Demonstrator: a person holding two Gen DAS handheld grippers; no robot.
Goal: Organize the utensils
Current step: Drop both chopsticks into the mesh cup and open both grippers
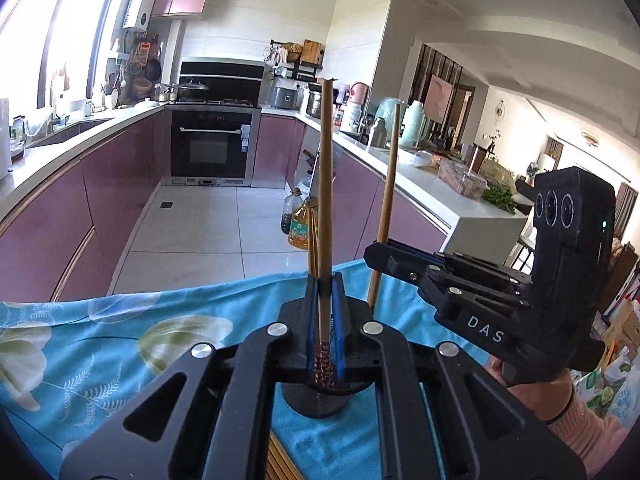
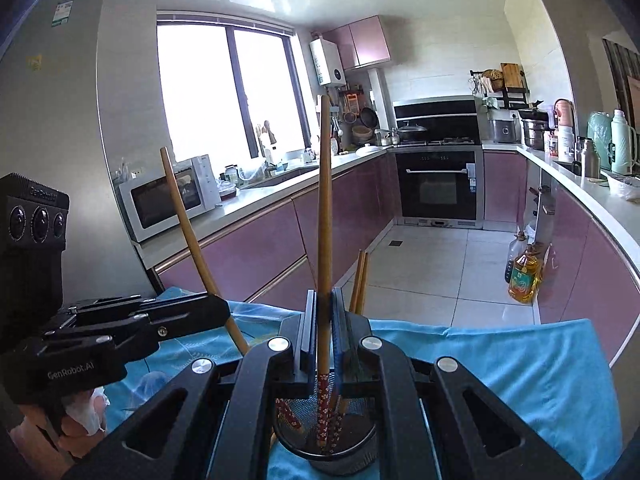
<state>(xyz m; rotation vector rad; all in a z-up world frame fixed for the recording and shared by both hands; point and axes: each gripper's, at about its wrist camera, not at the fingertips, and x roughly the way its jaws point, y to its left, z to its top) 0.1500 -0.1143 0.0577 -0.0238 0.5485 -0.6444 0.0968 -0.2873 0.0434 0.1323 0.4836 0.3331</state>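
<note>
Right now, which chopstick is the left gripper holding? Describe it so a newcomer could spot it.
Start at the blue floral cloth, then find the black mesh holder standing on it. The left gripper is shut on a wooden chopstick above that holder. Unlike the right gripper's chopstick, it stands centred, its red patterned end showing.

Readable lettering on the two grippers

The right gripper [image 1: 384, 246] carries "DAS" in white on its arm; the left gripper [image 2: 216, 306] bears "GenRobot.AI" on its body and "GenRobot" atop its camera housing.

left gripper [image 1: 325, 300]: clamped, tilted slightly down | right gripper [image 2: 325, 312]: clamped, tilted slightly down
</note>
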